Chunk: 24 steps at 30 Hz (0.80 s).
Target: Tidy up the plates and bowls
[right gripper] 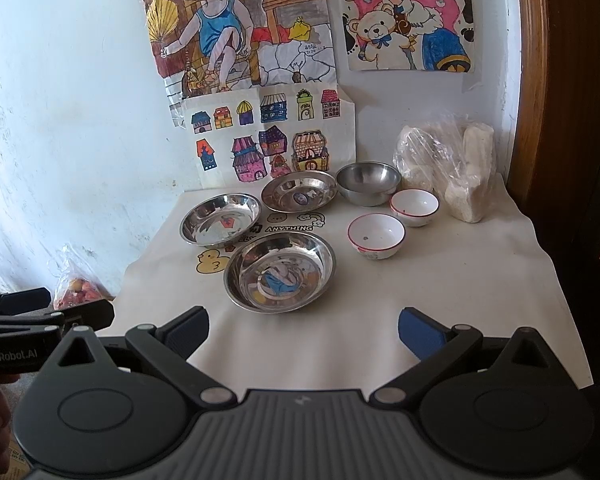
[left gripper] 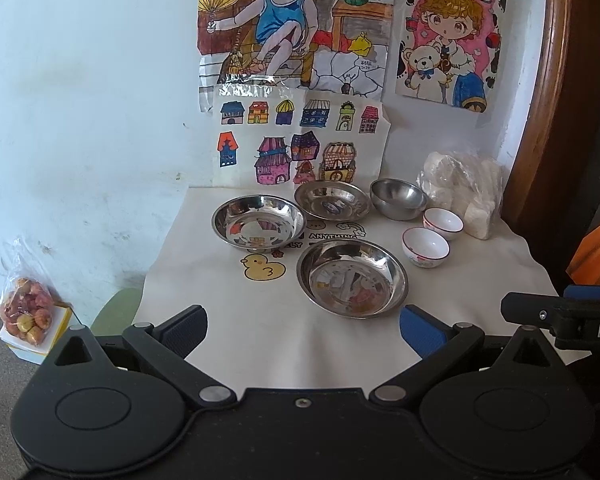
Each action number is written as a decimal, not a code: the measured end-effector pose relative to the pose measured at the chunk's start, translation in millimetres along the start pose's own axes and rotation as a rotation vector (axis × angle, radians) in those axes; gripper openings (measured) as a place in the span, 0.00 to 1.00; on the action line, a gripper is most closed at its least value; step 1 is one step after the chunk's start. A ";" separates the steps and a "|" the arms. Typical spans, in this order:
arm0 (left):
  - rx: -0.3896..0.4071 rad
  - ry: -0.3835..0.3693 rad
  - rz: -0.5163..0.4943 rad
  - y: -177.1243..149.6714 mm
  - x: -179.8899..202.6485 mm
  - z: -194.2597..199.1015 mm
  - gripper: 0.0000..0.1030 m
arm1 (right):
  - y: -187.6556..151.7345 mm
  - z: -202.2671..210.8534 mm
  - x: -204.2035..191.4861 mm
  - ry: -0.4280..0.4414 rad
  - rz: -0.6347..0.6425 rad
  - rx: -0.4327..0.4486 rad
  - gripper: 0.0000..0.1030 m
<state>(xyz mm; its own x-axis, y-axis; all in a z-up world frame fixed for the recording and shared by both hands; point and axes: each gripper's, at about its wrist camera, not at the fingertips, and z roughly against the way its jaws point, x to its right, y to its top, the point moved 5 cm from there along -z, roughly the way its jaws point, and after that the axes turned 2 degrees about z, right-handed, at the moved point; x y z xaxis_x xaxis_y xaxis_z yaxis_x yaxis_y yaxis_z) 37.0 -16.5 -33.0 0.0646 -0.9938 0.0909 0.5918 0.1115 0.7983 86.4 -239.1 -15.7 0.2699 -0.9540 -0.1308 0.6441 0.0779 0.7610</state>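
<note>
We hold the left gripper [left gripper: 303, 330] and the right gripper [right gripper: 303, 330] side by side above the near edge of a table draped in a white cloth [right gripper: 440, 292], both with jaws spread wide and nothing between them. Ahead of us lie three shallow steel plates: the nearest plate [right gripper: 279, 271] sits at the middle of the cloth, a second plate [right gripper: 220, 219] lies behind it to the left, and a third plate [right gripper: 299, 196] lies farther back near the wall. Just right of that third plate stands a deep steel bowl [right gripper: 368, 183]. Two small white bowls with red rims sit to the right, the nearer white bowl [right gripper: 376, 236] just in front of the farther white bowl [right gripper: 414, 207], apart from each other. A clear plastic bag [right gripper: 448, 164] of white things rests in the back right corner, and coloured drawings [right gripper: 272, 136] hang on the wall.
</note>
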 end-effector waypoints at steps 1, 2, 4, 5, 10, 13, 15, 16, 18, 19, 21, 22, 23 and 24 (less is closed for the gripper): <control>-0.001 -0.002 0.000 -0.5 0.4 -0.2 0.99 | -2.1 0.0 3.6 0.000 0.000 0.000 1.00; -0.003 -0.003 0.000 -0.9 0.5 -0.3 0.99 | -2.4 -0.1 3.8 0.000 -0.001 0.000 1.00; -0.005 -0.005 -0.002 -1.5 0.0 -0.8 0.99 | -0.8 0.9 6.2 0.000 -0.002 -0.002 1.00; -0.006 -0.006 -0.003 -1.9 0.0 -1.0 0.99 | -1.1 0.6 5.9 0.000 -0.002 -0.003 1.00; -0.008 -0.005 -0.005 -2.3 0.9 -1.6 0.99 | -1.2 0.1 6.2 0.000 -0.003 -0.003 1.00; -0.008 -0.004 -0.005 -2.3 1.1 -1.6 0.99 | -1.2 -0.5 6.2 0.001 -0.003 -0.003 1.00; -0.008 -0.004 -0.005 -2.4 1.0 -1.6 0.99 | -0.8 -0.7 6.2 0.001 -0.003 -0.003 1.00; -0.009 -0.004 -0.005 -2.0 1.3 -1.7 0.99 | -0.6 -1.0 6.0 0.001 -0.003 -0.003 1.00; -0.008 -0.005 -0.006 -2.6 1.7 -1.4 0.99 | -0.2 -1.2 6.0 0.001 -0.004 -0.004 1.00; -0.009 -0.004 -0.006 -2.5 1.9 -1.4 0.99 | -0.6 -1.0 5.7 0.001 -0.004 -0.004 1.00; -0.010 -0.004 -0.006 -2.5 2.0 -1.4 0.99 | -1.1 -0.9 5.4 0.000 -0.004 -0.004 1.00; -0.009 -0.004 -0.005 -2.5 2.0 -1.4 0.99 | -0.6 -1.2 5.0 0.001 -0.004 -0.004 1.00; -0.009 -0.004 -0.006 -2.4 2.0 -1.4 0.99 | -0.5 -1.2 5.0 0.001 -0.004 -0.004 1.00; -0.009 -0.004 -0.005 -2.7 2.0 -1.3 0.99 | -0.5 -1.2 5.1 0.000 -0.004 -0.004 1.00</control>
<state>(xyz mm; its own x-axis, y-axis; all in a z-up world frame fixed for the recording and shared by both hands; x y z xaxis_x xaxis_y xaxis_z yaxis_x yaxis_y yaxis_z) 36.6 -18.9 -35.8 0.0585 -0.9943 0.0887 0.5991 0.1061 0.7936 88.2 -243.6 -17.5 0.2677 -0.9541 -0.1340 0.6480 0.0754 0.7579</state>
